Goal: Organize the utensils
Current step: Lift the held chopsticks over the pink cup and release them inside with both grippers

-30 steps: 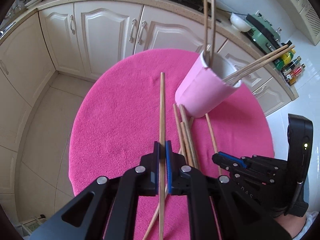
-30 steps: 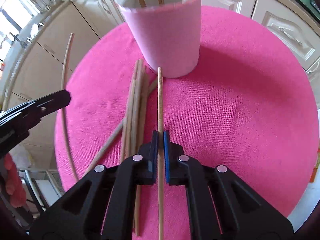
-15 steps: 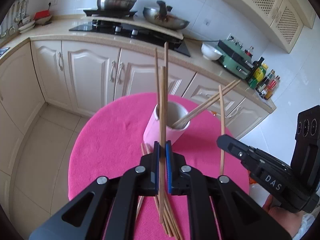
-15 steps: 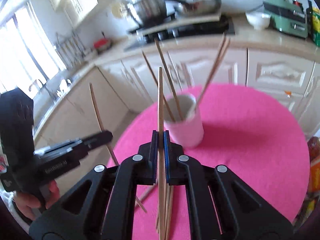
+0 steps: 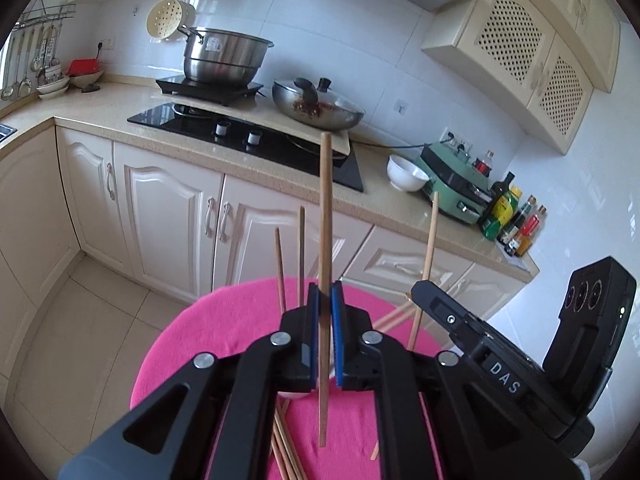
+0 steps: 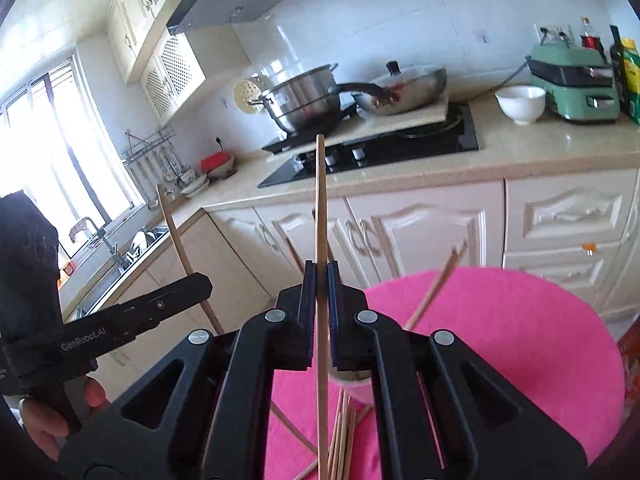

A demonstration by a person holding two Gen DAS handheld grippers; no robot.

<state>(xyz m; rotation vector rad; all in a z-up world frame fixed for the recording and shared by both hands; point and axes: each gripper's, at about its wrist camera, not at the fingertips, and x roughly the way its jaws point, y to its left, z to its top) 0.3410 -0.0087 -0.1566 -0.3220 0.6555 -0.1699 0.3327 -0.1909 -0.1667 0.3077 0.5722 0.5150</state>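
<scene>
My left gripper (image 5: pixel 325 294) is shut on a wooden chopstick (image 5: pixel 326 208) that stands nearly upright above the round pink table (image 5: pixel 224 320). My right gripper (image 6: pixel 321 276) is shut on a second chopstick (image 6: pixel 320 200), also held upright. Each gripper shows in the other's view: the right one (image 5: pixel 417 287) with its stick (image 5: pixel 430 236), the left one (image 6: pixel 205 281) with its stick (image 6: pixel 173 224). The pink cup (image 6: pixel 358 386) sits below, mostly hidden by the jaws, and sticks (image 6: pixel 436 284) lean out of it. Several loose chopsticks (image 6: pixel 342 434) lie on the cloth.
Cream kitchen cabinets (image 5: pixel 168 216) and a counter with a black hob (image 5: pixel 248 140), a steel pot (image 5: pixel 224 56), a wok (image 5: pixel 316 108), a white bowl (image 5: pixel 406 172) and bottles (image 5: pixel 508 220) stand beyond the table. A hand (image 6: pixel 52 420) holds the left gripper. A sink (image 6: pixel 120 256) is at the left.
Both grippers have risen from the table and tipped up, each carrying its chopstick from lying on the cloth to standing upright. The cup has dropped below the jaws in both views.
</scene>
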